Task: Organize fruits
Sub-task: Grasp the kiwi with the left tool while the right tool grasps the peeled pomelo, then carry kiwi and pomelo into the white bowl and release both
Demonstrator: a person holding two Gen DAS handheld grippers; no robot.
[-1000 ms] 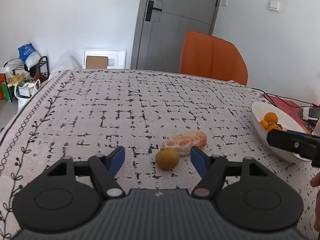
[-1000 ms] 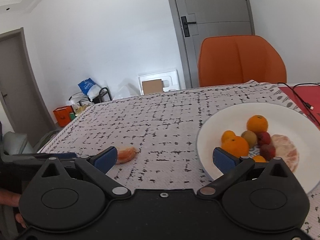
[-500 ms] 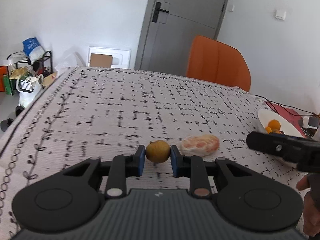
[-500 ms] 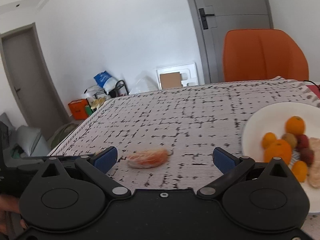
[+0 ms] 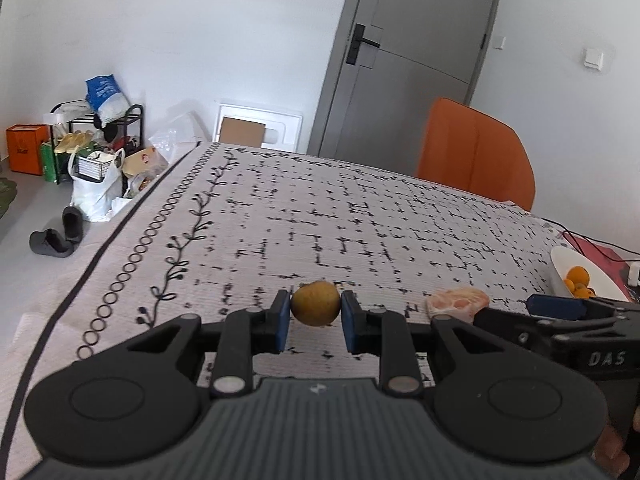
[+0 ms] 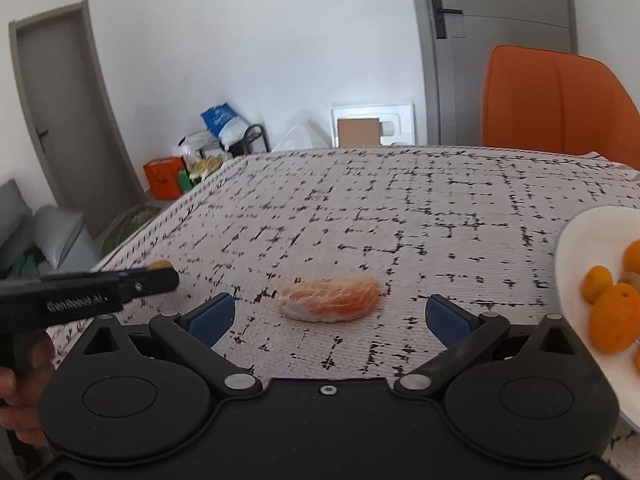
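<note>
Since a second before, the left gripper had closed its pads on the small yellow-brown fruit, beside the peeled citrus piece. The right gripper stood wide open and empty before that piece. Both should travel gently to the white bowl, the squeeze kept light.

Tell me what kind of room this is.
Probably a lived-in home dining room: a table under a patterned tablecloth, an orange chair pulled up to it, and slippers beside a cluttered rack on the floor.
</note>
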